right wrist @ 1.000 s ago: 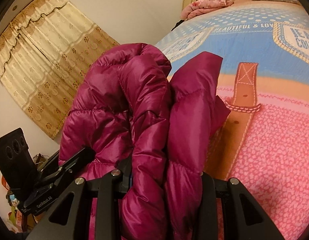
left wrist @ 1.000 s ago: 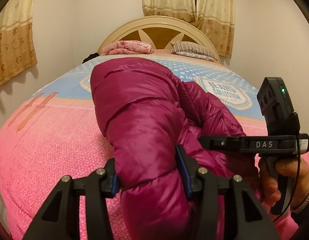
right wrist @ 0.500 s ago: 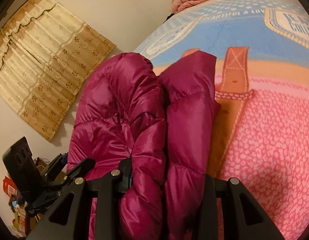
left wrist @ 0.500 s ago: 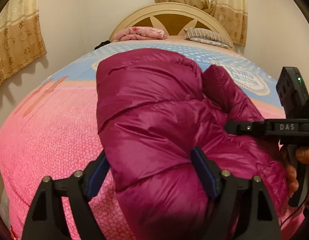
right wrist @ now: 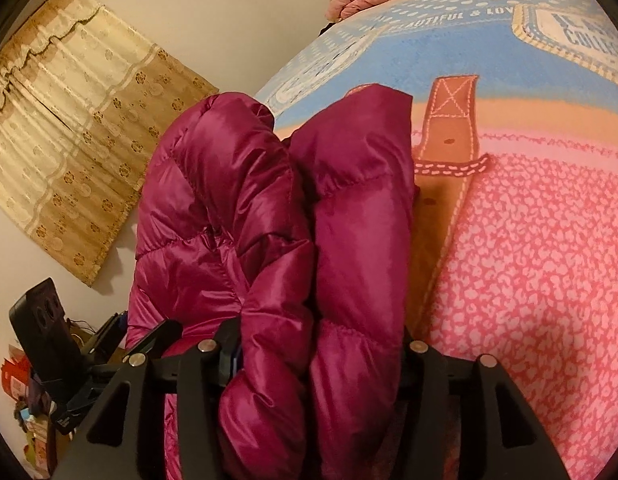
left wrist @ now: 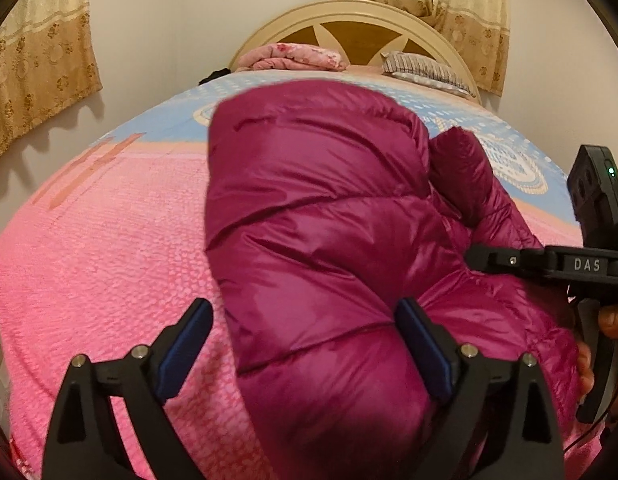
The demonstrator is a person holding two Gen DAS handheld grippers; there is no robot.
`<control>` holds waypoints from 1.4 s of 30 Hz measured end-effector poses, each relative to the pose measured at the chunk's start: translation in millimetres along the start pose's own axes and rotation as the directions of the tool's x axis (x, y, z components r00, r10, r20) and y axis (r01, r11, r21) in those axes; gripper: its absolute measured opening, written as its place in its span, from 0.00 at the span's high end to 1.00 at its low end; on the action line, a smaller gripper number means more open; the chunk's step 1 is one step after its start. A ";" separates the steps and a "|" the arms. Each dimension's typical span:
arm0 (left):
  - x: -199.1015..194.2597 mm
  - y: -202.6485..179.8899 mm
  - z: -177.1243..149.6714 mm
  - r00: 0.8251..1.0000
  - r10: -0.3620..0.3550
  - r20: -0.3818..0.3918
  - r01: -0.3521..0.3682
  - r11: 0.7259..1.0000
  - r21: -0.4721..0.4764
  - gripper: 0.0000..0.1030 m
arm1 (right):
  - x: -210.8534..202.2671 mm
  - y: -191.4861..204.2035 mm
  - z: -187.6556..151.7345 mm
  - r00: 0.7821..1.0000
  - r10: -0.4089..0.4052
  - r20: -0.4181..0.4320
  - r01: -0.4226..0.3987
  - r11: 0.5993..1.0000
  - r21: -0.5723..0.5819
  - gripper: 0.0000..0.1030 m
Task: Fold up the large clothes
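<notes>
A puffy magenta down jacket (left wrist: pixel 329 208) lies bunched on the pink and blue bed cover (left wrist: pixel 109 260). My left gripper (left wrist: pixel 303 308) straddles its near end with the jaws opening. The left pad stands clear of the fabric and the right pad just touches it. In the right wrist view two thick folds of the jacket (right wrist: pixel 269 200) fill the space between the fingers of my right gripper (right wrist: pixel 319 332). Its jaws are opening, with the fabric still touching both sides. Each view shows the other gripper at its edge: the right gripper (left wrist: pixel 549 264), held by a hand, and the left gripper (right wrist: pixel 69 360).
At the bed's far end a folded pink blanket (left wrist: pixel 305 56) and a striped pillow (left wrist: pixel 425 70) lie below the cream headboard (left wrist: pixel 349 20). Patterned curtains (right wrist: pixel 81 152) hang on the walls. Clutter (right wrist: pixel 25 400) sits on the floor beside the bed. The pink cover (right wrist: pixel 529 260) stretches off to the right.
The jacket has come down and spread on the bed. The left jaws went from clamped on the jacket to wide apart. The right jaws have widened a little around the folds.
</notes>
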State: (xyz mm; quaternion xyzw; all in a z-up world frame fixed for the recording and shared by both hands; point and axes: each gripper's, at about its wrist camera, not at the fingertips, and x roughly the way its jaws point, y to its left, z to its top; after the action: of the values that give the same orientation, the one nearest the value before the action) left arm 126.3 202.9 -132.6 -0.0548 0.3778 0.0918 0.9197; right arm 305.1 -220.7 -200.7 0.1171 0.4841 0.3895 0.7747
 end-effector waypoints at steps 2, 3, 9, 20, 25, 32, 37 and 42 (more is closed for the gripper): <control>-15.6 -0.2 0.7 0.999 0.024 0.027 -0.024 1.000 0.010 0.08 | -10.2 9.9 -1.3 0.999 -0.034 0.022 0.035 0.999 -0.031 0.47; -25.2 -0.8 1.2 0.998 0.042 0.047 -0.043 0.999 0.016 0.07 | -16.3 16.3 -1.4 0.998 -0.057 0.037 0.058 0.997 -0.046 0.47; -80.5 2.0 7.2 0.985 0.060 0.164 -0.061 0.998 0.001 0.00 | -72.0 52.8 -15.5 0.972 -0.156 0.174 0.174 0.980 -0.092 0.33; -132.9 -15.1 23.7 0.959 0.010 0.282 -0.010 1.000 0.000 0.00 | -147.0 100.4 -55.6 0.915 -0.202 0.348 0.253 0.961 -0.109 0.18; -148.4 -16.4 25.5 0.945 0.003 0.326 -0.004 1.000 0.002 0.00 | -165.6 114.6 -66.1 0.892 -0.212 0.400 0.281 0.952 -0.121 0.18; -155.6 -16.9 25.3 0.938 -0.001 0.348 0.000 1.000 0.001 0.00 | -188.0 121.9 -70.7 0.854 -0.233 0.465 0.315 0.943 -0.106 0.17; -159.6 -18.1 24.3 0.933 -0.001 0.359 0.000 1.000 0.002 0.00 | -193.1 123.6 -73.3 0.846 -0.245 0.474 0.324 0.942 -0.090 0.17; -162.1 -20.7 22.4 0.930 -0.003 0.367 -0.001 1.000 0.010 0.00 | -190.3 126.3 -75.7 0.848 -0.252 0.467 0.331 0.939 -0.094 0.16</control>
State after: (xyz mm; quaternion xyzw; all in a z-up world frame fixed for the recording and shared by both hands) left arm 32.9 165.8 -1.8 -0.0323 0.1998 0.0982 0.9744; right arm 136.2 -287.4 -42.9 0.0616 0.2697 0.2693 0.9225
